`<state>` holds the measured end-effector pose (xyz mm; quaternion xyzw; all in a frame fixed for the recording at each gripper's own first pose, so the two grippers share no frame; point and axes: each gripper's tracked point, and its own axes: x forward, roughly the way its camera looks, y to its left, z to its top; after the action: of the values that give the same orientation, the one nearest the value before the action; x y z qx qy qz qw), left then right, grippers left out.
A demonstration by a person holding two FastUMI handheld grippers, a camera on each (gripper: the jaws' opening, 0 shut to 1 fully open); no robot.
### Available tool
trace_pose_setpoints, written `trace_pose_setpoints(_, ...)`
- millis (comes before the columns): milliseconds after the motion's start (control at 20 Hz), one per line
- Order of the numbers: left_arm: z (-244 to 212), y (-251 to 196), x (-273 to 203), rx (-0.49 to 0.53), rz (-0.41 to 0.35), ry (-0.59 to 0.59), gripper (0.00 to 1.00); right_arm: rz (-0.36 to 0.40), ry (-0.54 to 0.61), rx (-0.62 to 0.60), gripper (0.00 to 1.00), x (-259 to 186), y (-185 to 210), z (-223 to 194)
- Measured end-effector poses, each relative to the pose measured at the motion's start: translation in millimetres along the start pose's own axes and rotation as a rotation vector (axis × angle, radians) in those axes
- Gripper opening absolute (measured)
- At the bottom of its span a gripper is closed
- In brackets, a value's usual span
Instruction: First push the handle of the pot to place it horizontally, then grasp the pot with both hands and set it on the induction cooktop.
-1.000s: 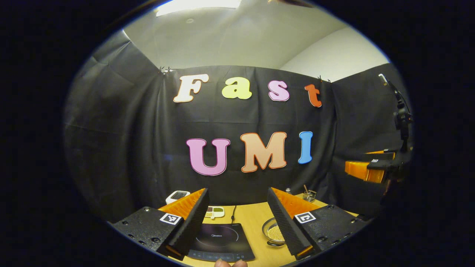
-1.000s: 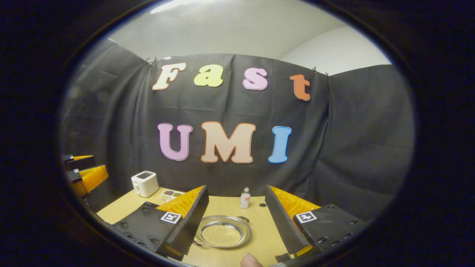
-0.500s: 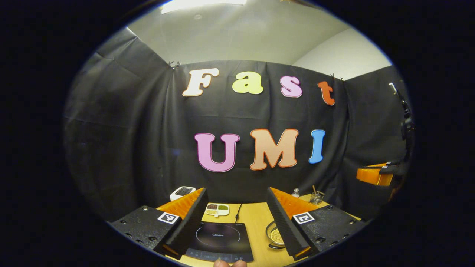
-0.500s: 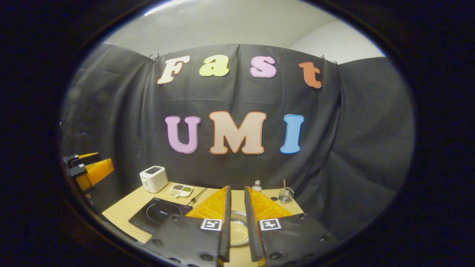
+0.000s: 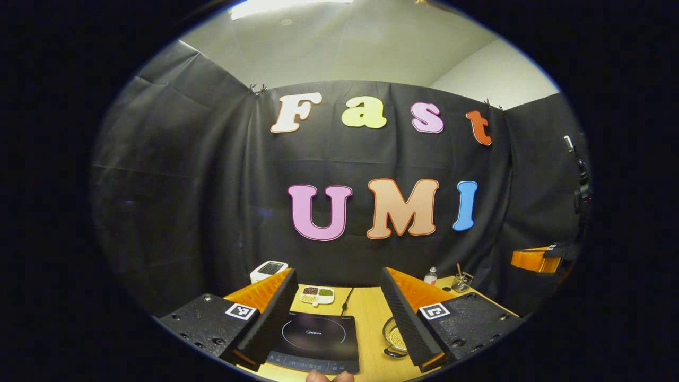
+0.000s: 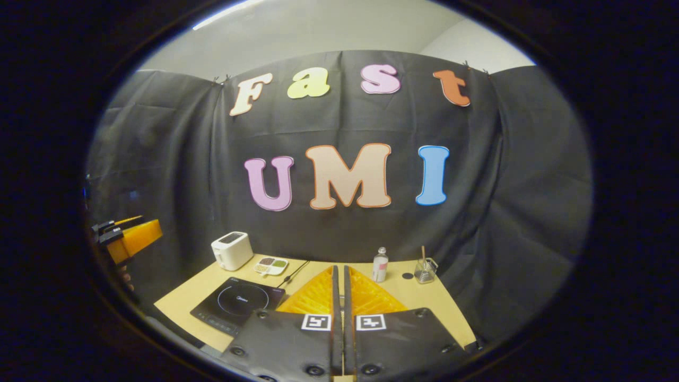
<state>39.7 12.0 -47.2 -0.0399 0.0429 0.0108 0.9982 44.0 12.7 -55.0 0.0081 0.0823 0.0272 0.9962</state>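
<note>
In the left gripper view we see our left gripper [image 5: 338, 313] held above the near edge of the wooden table [image 5: 368, 318], its two fingers spread wide apart with nothing between them. Through the gap lies the black induction cooktop [image 5: 314, 339], flat on the table at about 6 o'clock. The pot [image 5: 394, 338], a shallow metal pan filled with small yellowish grains, sits just beside the cooktop at roughly 5 o'clock, partly hidden behind our right-hand finger; we cannot make out how its handle lies. Farther back at 12 o'clock from the cooktop is a white divided dish [image 5: 317, 294] of grains, and a white toaster [image 5: 268, 270] stands at 11 o'clock.

In the right gripper view our right gripper [image 6: 339, 297] has its fingers drawn together, a thin slit left between them, gripping nothing. A small bottle [image 6: 380, 264] and a glass jar [image 6: 425, 270] stand near the back of the table at about 1 o'clock.
</note>
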Motion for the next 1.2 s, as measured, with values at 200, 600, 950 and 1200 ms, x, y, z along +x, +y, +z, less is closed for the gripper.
trace_pose_setpoints(200,-0.6,10.7,1.0,0.023,0.023,-0.013,0.95,0.037,0.005,0.008,0.02,6.5,10.6,-15.2)
trace_pose_setpoints(600,-40.3,37.1,50.0,-0.016,-0.032,0.033,0.96,-0.038,0.164,0.047,0.02,42.8,29.5,-81.1)
trace_pose_setpoints(950,-70.5,48.4,110.8,0.009,-0.174,0.041,0.96,-0.153,0.345,0.094,0.03,69.7,55.3,-159.0)
trace_pose_setpoints(1200,-91.5,51.1,142.6,-0.007,-0.259,0.055,0.96,-0.241,0.493,0.105,0.03,79.7,60.7,-218.6)
